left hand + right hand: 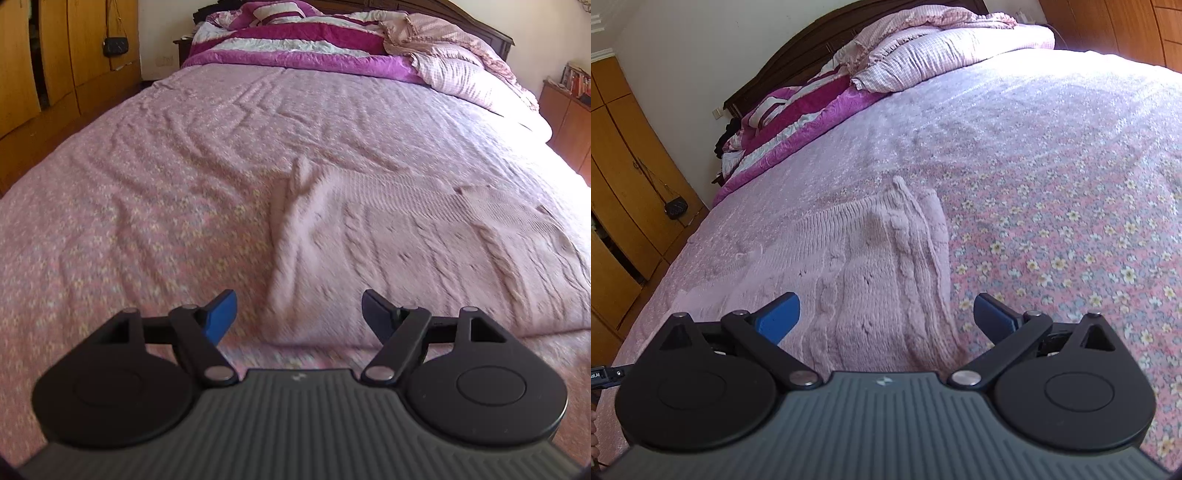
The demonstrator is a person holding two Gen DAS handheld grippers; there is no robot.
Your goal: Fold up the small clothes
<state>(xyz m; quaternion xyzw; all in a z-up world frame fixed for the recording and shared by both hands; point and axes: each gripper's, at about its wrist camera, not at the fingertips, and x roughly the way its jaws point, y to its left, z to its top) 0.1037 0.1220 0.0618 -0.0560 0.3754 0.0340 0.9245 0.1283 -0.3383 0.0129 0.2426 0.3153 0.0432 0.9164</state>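
A pale pink cable-knit garment (388, 243) lies spread on the bed's pink floral cover (129, 221). In the left wrist view my left gripper (298, 314) is open and empty just above the garment's near left edge, where a raised fold runs away from me. In the right wrist view the same garment (871, 266) lies ahead, its right edge folded into a ridge. My right gripper (886, 317) is open and empty, its blue fingers (777, 319) straddling the garment's near edge.
Magenta and white quilts (295, 40) and a pink checked blanket (461, 70) are piled at the head of the bed. Wooden wardrobes (44, 66) stand on the left, with a small black bag (115, 46) hanging there. A low cabinet (565, 110) stands at the right.
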